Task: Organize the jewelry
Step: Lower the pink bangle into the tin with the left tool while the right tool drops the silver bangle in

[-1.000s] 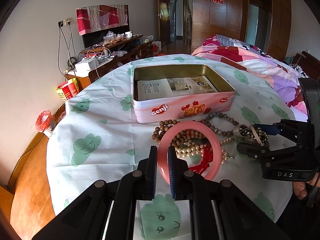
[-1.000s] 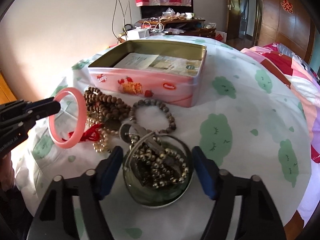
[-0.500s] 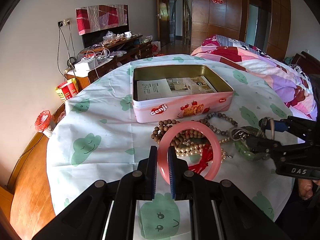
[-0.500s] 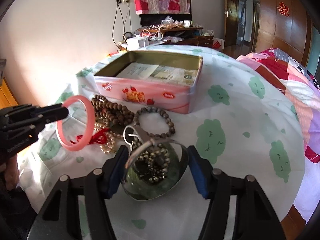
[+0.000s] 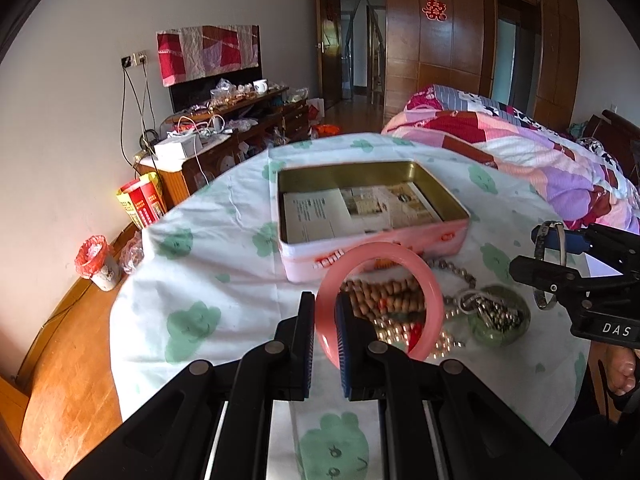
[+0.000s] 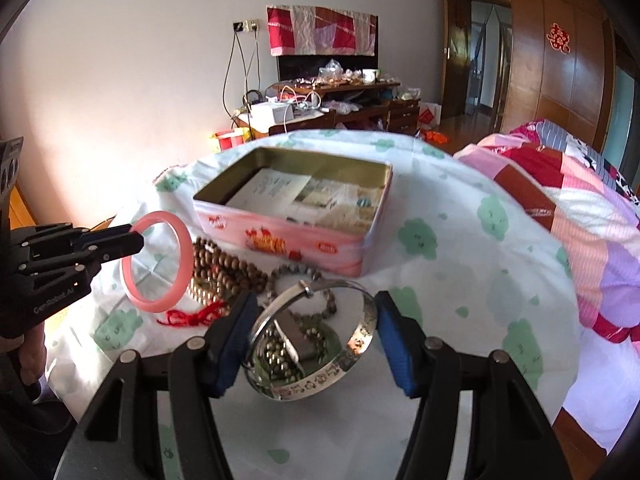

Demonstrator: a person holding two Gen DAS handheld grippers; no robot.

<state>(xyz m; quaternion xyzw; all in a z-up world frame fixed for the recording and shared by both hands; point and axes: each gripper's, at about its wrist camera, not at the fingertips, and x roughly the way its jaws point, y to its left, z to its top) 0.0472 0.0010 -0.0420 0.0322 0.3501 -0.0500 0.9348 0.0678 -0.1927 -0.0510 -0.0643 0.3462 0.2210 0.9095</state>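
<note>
My left gripper [image 5: 323, 308] is shut on the rim of a pink bangle [image 5: 378, 250], holding it upright above the cloth. From the right wrist view the pink bangle [image 6: 186, 248] hangs at the left gripper [image 6: 134, 240] tips. My right gripper [image 6: 312, 320] is shut on a silver bangle [image 6: 320, 388], lifted off the pile and tilted between the blue pads. In the left wrist view the right gripper [image 5: 532, 254] carries the silver bangle [image 5: 540, 280] at the right. The open pink tin [image 5: 304, 264] [image 6: 280, 240], with leaflets inside, stands behind the jewelry.
On the cloth lie wooden beads [image 6: 228, 264], a grey bead bracelet [image 6: 296, 270], a red cord [image 6: 192, 316], pearls [image 5: 444, 344] and a green ring with chains [image 5: 500, 328]. A quilted bed [image 5: 540, 152] borders the table's right side. A cluttered cabinet [image 5: 224, 120] stands at the wall.
The right gripper closed on the silver bangle and lifted it off the pile. The left gripper holds the pink bangle much as before, tilted slightly up.
</note>
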